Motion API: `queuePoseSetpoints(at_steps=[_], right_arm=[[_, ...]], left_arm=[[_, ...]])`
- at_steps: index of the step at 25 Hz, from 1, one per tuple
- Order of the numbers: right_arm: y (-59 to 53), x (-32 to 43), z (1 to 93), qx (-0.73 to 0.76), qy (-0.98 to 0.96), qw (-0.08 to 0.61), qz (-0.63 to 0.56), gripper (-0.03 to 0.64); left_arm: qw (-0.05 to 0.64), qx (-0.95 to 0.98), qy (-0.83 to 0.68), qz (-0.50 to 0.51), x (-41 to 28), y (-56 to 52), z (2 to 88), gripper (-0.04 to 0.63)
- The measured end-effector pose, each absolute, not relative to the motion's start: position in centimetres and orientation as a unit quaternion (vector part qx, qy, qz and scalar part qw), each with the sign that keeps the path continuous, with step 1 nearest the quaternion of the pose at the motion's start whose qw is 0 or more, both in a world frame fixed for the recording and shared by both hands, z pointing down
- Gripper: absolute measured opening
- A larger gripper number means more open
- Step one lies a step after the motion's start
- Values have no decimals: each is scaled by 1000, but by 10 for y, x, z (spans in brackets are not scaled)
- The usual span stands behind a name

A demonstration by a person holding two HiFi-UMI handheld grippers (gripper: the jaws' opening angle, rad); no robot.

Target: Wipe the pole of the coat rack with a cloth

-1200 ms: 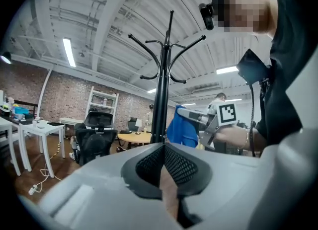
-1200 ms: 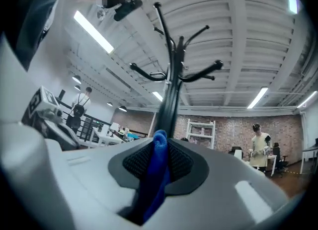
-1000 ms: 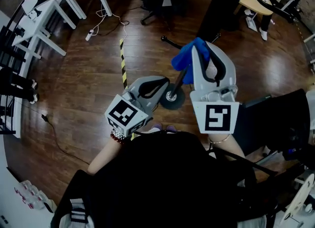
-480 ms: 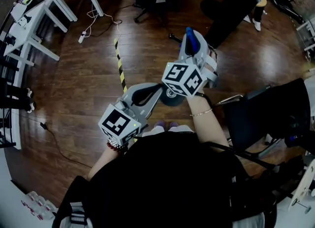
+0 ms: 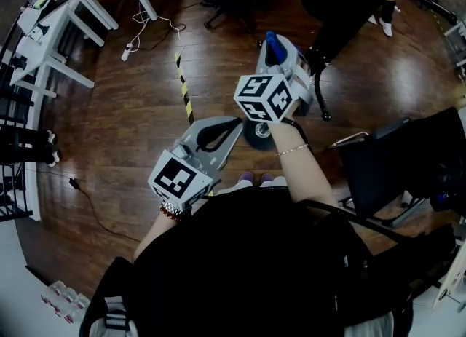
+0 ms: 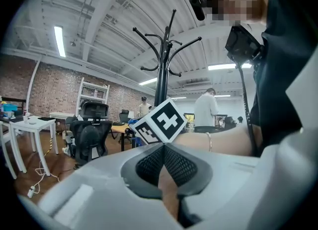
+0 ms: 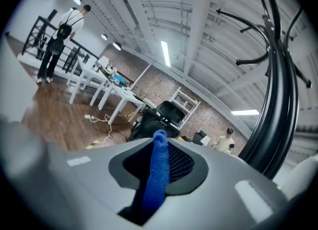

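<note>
The black coat rack pole point(image 6: 160, 82) rises just ahead of my left gripper point(image 6: 163, 147), with its hooks point(image 6: 171, 40) spreading at the top. That gripper is shut with nothing between its jaws. My right gripper point(image 7: 160, 137) is shut on a blue cloth point(image 7: 156, 179), and the pole point(image 7: 276, 110) runs up close on its right. In the head view the right gripper point(image 5: 274, 43) is held high with the blue cloth point(image 5: 272, 50) at its tip. The left gripper point(image 5: 237, 124) sits lower beside the rack's round base point(image 5: 256, 133). The right gripper hides most of the pole there.
White tables point(image 5: 69, 15) stand at the far left, with a power strip and cable point(image 5: 131, 48) on the wood floor. A yellow-black tape strip point(image 5: 183, 84) runs across the floor. Black office chairs point(image 5: 397, 168) stand at the right and rear point(image 6: 92, 134). People point(image 6: 206, 110) stand farther back.
My right gripper has lifted and turned with the cloth, so its marker cube now faces sideways and the cloth shows as a thin edge. The left gripper has barely moved.
</note>
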State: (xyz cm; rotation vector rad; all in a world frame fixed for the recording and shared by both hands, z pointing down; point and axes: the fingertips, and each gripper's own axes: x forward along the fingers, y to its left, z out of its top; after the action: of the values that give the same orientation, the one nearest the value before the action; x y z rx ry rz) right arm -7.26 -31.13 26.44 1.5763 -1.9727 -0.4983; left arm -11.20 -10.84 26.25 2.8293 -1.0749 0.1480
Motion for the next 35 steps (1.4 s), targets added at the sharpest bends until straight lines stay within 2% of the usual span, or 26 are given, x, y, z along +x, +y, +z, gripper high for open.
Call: queuePoseSetpoints(at_steps=[6,11,15,20,23,28,32,35], right_arm=[[-288,-111,245,496,-854,137,-73,61],[-228,-163,206,334,-934,47,-118,61],[-190,-118,142,298,-943,-72,-129,61],[-158,-31,110,352,-923,-52,-150,63],[-149,32,100,413,-897,-76,-134,63],[-155,140,135,525,-841,-73,-107,64],[-168,170,199,518,-852,-45,-61,64],[-197,159,248,478,-876,-7,-60,64]], left_arm=[[63,929,-361,47,-116,-105,263,5],[57,932,-354,52,-107,-101,257,5],[48,933,-348,77,-91,-110,263,5],[36,943,-323,75,-84,-109,260,5],[46,948,-306,78,-74,-108,263,5],[55,949,-300,86,-46,-116,276,5],[55,945,-311,82,-26,-113,271,5],[57,939,-327,83,-12,-110,263,5]])
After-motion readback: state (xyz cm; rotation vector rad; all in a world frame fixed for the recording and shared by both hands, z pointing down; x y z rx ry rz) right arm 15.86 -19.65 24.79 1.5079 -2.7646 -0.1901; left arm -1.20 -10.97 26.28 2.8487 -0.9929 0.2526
